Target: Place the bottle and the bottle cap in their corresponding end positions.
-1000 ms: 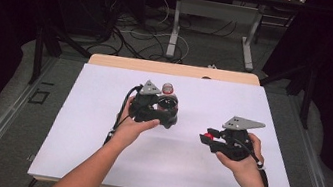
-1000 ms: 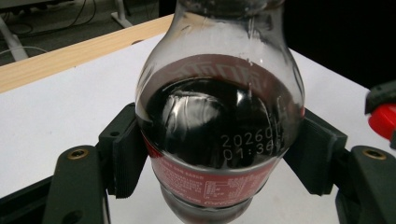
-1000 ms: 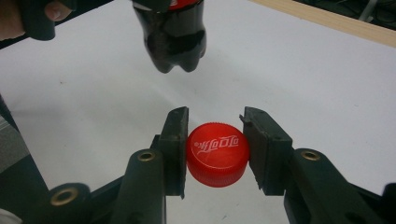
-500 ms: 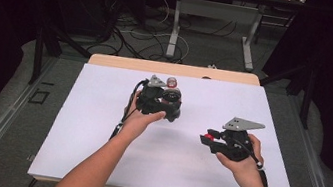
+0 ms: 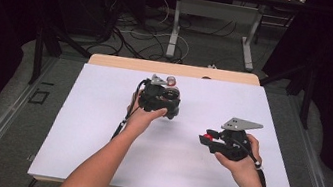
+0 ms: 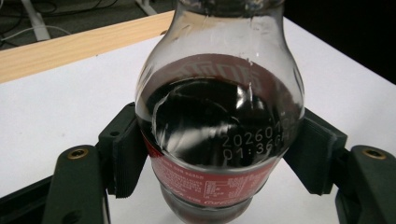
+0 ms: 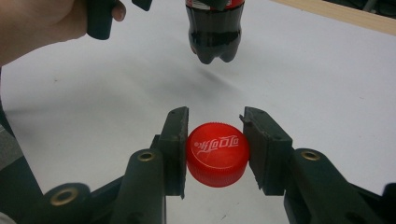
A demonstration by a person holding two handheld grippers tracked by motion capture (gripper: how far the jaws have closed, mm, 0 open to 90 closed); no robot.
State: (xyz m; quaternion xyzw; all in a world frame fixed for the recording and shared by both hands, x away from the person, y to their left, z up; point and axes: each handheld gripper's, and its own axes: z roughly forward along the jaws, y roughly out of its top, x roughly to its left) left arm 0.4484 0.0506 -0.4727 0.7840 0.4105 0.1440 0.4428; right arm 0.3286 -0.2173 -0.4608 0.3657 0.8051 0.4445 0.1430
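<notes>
High view
Bench (image 5: 98, 128): white top, wooden strip along the far edge.
Left tool (image 5: 163, 98): gripped in the left hand (image 5: 142, 120), near the far middle of the bench, clamped on a cola bottle (image 5: 171, 81) whose open neck pokes out beyond the tool body.
Right tool (image 5: 208, 138): gripped in the right hand (image 5: 242, 163), nearer the front right, well apart from the left tool, pinching a red cap (image 5: 207, 137) at its tip.

Left gripper view
Cola bottle (image 6: 219, 135): clear plastic, dark drink inside, red label band, printed date code on the shoulder; squeezed on both sides by the ribbed pads (image 6: 126, 158).
Bench (image 6: 56, 112): white surface below and behind the bottle.

Right gripper view
Red cap (image 7: 217, 154): white lettering on top, nipped between both pads (image 7: 176, 149), off the bottle.
Cola bottle (image 7: 215, 32): lobed base hanging clear above the bench (image 7: 303, 79), shadow beneath it.
Left hand (image 7: 42, 23): upper left corner, wrapped around the left tool.
</notes>
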